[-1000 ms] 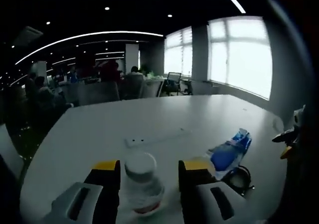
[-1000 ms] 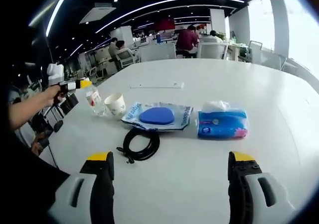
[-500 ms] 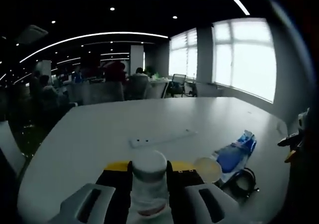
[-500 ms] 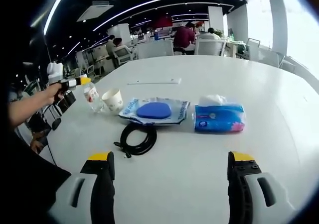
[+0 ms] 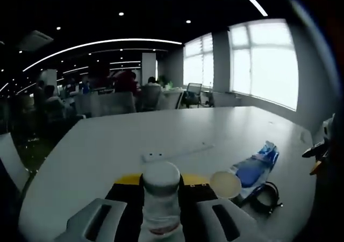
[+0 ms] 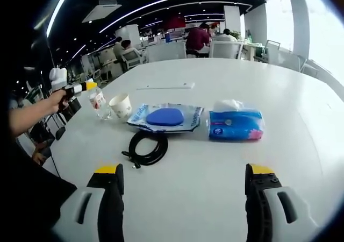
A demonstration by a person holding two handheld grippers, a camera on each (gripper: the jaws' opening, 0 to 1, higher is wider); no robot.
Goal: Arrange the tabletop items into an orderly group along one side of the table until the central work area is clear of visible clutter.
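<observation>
A small clear bottle with a white cap stands between the jaws of my left gripper, which is shut on it. In the right gripper view the same bottle is at the table's left edge, with the left gripper on it. Beside it are a paper cup, a blue packet, a black cable coil and a blue tissue pack. My right gripper hovers open over bare table in front of them. The cup and packet lie right of the bottle.
A thin white strip lies farther back on the white table. A person's arm reaches in from the left. Chairs and seated people fill the room behind. The cable sits near the table edge.
The left gripper's jaws have closed from wide open onto the bottle. The right gripper has stayed open and barely moved.
</observation>
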